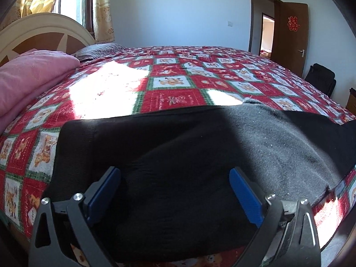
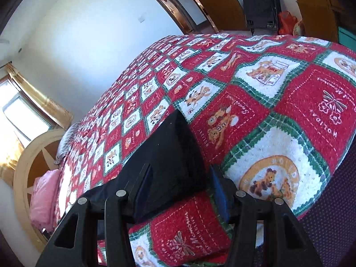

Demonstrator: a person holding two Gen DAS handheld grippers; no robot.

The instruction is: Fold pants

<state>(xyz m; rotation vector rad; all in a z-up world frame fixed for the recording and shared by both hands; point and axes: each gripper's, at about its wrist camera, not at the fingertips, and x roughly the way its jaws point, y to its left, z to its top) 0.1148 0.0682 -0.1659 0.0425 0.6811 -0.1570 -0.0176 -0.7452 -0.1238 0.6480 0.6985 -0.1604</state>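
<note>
The black pants are lying flat on the bed, on the red, white and green checked bedspread with small bear pictures, near the edge that is closest to the cameras. In the left wrist view the cloth is filling the lower half of the picture, and a band of sunlight is making one part of it look grey. The left gripper is hanging just over the pants with its jaws standing wide apart; the two blue pads are showing on both sides and nothing is between them except the cloth lying below. I cannot tell if the fingertips are touching the cloth. In the right wrist view the right gripper is tilted and is sitting low over a narrow end of the pants, which is reaching away from it over the bedspread. Its jaws are also standing apart, with the black cloth beside the left finger and a fold of the bedspread between them; it is not clamping anything that I can see. A pink blanket is lying folded near the headboard, well apart from the pants. Behind the bed a brown door is standing open, and a yellow curtain is hanging beside the window.
</note>
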